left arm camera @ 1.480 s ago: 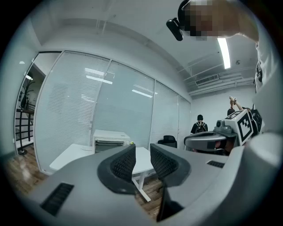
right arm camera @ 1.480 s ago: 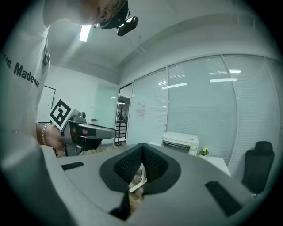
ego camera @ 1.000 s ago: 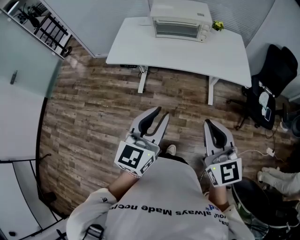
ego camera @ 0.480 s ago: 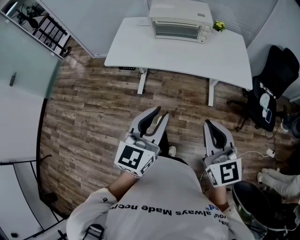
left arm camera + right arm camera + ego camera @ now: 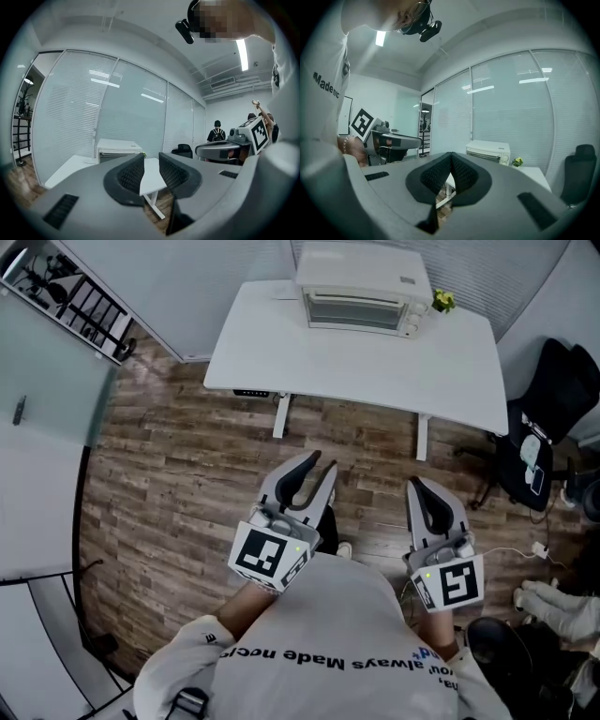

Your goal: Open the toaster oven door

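A cream toaster oven [image 5: 361,289] stands at the back of a white table [image 5: 356,348], its glass door closed; it also shows small in the left gripper view [image 5: 118,149] and the right gripper view [image 5: 488,151]. Both grippers are held close to the person's chest, well short of the table. The left gripper [image 5: 316,468] has its jaws apart with nothing between them [image 5: 150,172]. The right gripper [image 5: 415,487] has its pads pressed together at the tips, empty [image 5: 451,159].
A small yellow-green object [image 5: 442,302] sits on the table right of the oven. A black office chair [image 5: 548,418] stands at the right. A black rack [image 5: 70,296] is at far left behind glass. People stand in the background [image 5: 216,133]. Wood floor [image 5: 178,474] lies between me and the table.
The view has shifted slightly nearer the table; the oven and table sit a little lower and larger. Both grippers keep their places before the chest.
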